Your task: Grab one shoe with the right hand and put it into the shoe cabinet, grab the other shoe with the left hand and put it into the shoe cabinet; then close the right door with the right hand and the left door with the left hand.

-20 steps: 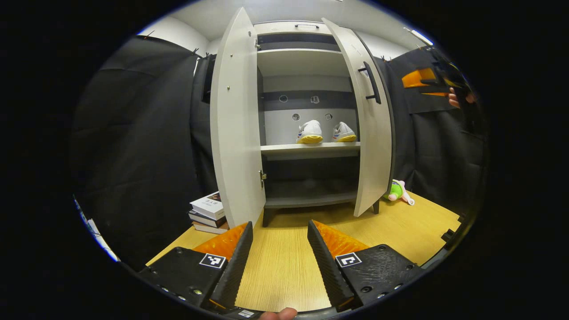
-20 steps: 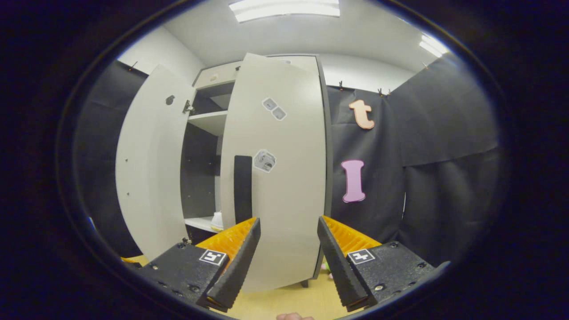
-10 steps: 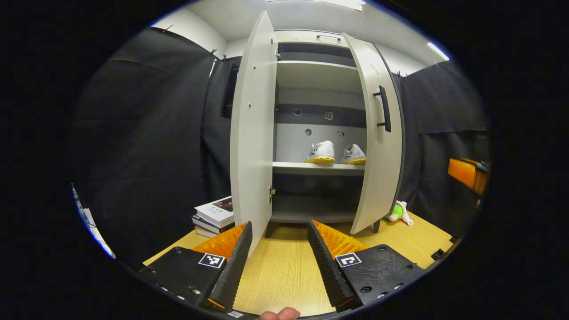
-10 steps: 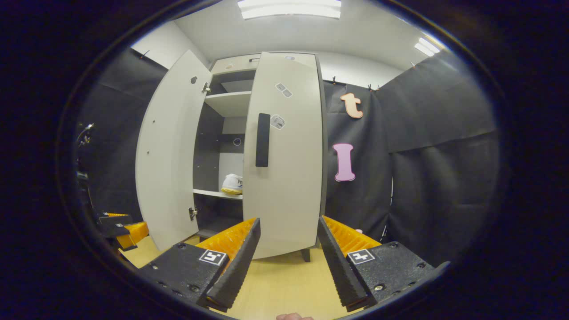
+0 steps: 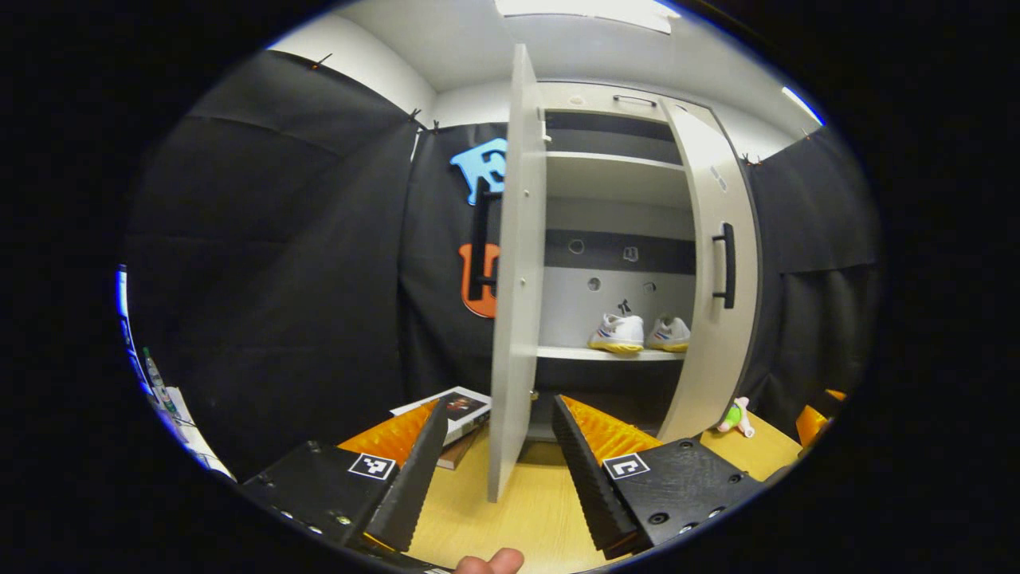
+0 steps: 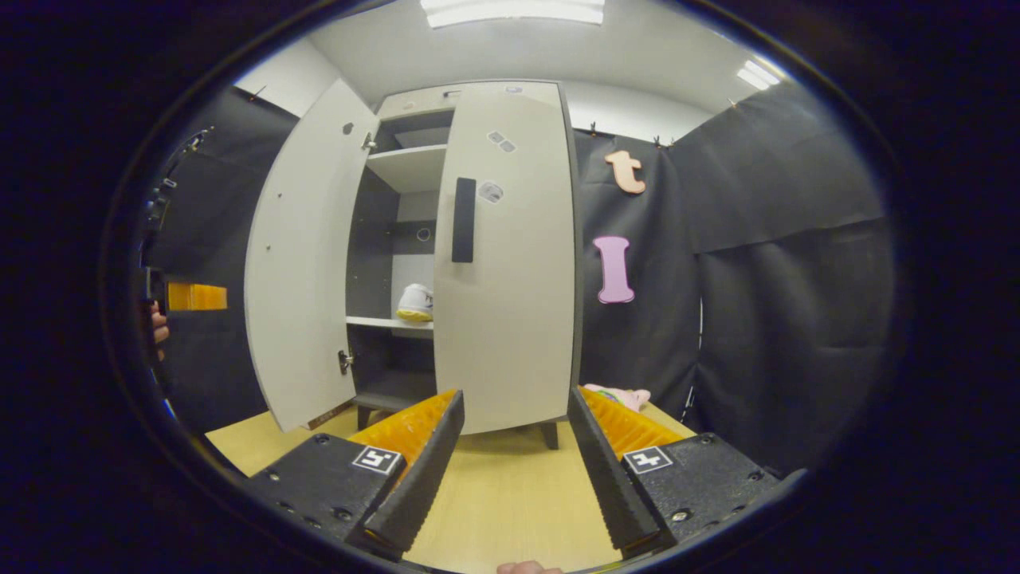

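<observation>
Swinging nearly shut since before, the pale grey right door [image 6: 510, 263] hides one white shoe [image 5: 617, 332], both spread claws [image 5: 494, 462] [image 6: 510, 470] empty, left door [image 5: 514, 271] next.

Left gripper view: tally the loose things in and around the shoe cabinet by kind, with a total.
Shoes on the shelf: 2
Books stacked on the floor: at least 2
Plush toy: 1
Total: at least 5

In the right gripper view the right door [image 6: 510, 263] covers most of the cabinet's inside, so one shoe [image 6: 416, 303] peeks out only in part. In the left gripper view the left door [image 5: 514, 279] hides part of the books [image 5: 458, 410], and the plush toy [image 5: 735, 416] is too small to identify.
</observation>
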The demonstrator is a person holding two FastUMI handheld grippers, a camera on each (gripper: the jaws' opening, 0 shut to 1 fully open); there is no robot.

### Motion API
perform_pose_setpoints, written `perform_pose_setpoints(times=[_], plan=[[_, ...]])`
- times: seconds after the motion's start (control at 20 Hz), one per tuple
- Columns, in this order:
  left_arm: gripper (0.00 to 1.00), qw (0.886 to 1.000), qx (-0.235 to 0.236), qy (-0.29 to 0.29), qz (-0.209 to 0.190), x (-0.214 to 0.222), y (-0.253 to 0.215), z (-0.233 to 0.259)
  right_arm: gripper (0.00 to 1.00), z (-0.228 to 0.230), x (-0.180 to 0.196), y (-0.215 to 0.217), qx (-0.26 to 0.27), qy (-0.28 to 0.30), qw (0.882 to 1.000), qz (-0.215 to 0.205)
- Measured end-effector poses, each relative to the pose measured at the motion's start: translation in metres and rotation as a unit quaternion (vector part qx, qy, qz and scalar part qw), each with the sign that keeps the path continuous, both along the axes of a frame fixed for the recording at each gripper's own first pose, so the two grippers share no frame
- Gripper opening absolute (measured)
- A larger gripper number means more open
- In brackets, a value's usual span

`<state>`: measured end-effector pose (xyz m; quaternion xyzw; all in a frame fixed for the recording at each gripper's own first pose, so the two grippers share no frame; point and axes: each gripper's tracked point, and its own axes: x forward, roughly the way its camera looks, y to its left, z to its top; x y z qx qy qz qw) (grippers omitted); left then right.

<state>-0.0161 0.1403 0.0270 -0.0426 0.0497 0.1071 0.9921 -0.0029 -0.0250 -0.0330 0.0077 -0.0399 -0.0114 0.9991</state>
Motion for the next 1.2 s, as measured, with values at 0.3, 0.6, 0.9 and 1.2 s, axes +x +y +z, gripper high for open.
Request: perform_pose_setpoints(times=[0.3,0.6,0.9,1.2], plan=[[0.84,0.998,0.014,-0.011,0.063,0.036,0.09,0.037,0.87,-0.007,0.009,-0.019,0.033,0.015,0.999,-0.009],[0.84,0.998,-0.001,-0.009,0.064,0.087,0.119,0.054,0.87,-0.01,0.012,-0.03,0.032,0.021,0.999,-0.024],[0.84,0.999,0.018,-0.009,0.047,0.123,0.122,0.071,0.87,-0.015,0.016,-0.027,0.027,0.03,0.999,-0.025],[0.83,0.999,0.041,-0.016,0.016,0.135,0.11,0.077,0.87,-0.019,0.024,-0.024,0.025,0.037,0.999,-0.023]])
